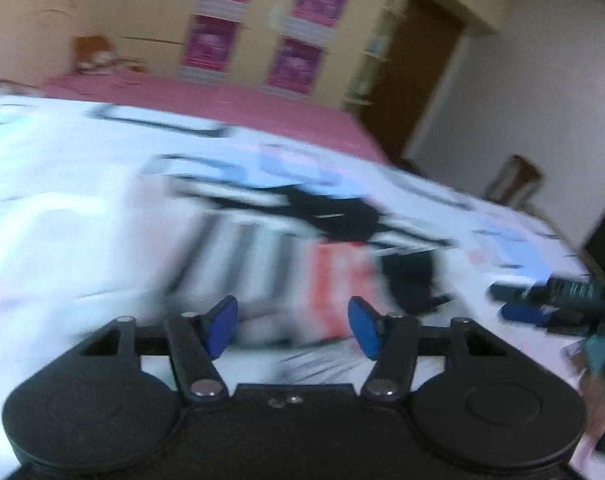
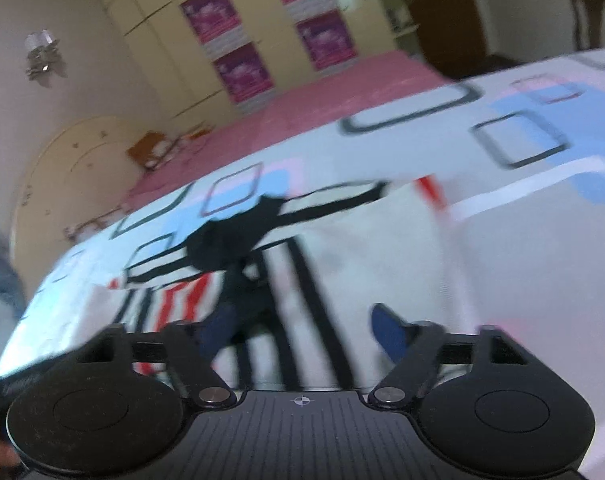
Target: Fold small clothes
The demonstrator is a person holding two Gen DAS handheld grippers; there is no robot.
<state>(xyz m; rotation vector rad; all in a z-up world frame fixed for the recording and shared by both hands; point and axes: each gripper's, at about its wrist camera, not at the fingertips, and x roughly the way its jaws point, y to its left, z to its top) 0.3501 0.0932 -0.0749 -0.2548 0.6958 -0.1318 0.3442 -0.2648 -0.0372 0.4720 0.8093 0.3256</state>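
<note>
1. Holding your left gripper [image 1: 294, 326] over the bed, you are keeping its blue pads [image 1: 221, 326] spread apart, with nothing pinched between them.
2. You are pointing that gripper down at the striped garment [image 1: 262, 256], which is lying flat on the patterned bedsheet [image 1: 62, 184], just beyond the pads; the picture is heavily blurred, so its edges are hard to trace.
3. You are showing black, white and red stripes on the garment [image 2: 286, 272], with a dark patch near its far end.
4. You are holding your right gripper [image 2: 302, 332] just above the near part of the same garment, its pads [image 2: 388, 334] standing apart and gripping nothing; whether the tips are touching the cloth I cannot tell.
5. You are catching the right gripper at the right edge of the left wrist view, beside the garment [image 1: 558, 304].
6. Beyond the garment, a pink cover [image 2: 342, 92] is lying across the far side of the bed, and posters [image 2: 242, 68] are hanging on the cream wardrobe [image 2: 162, 40] behind it.
</note>
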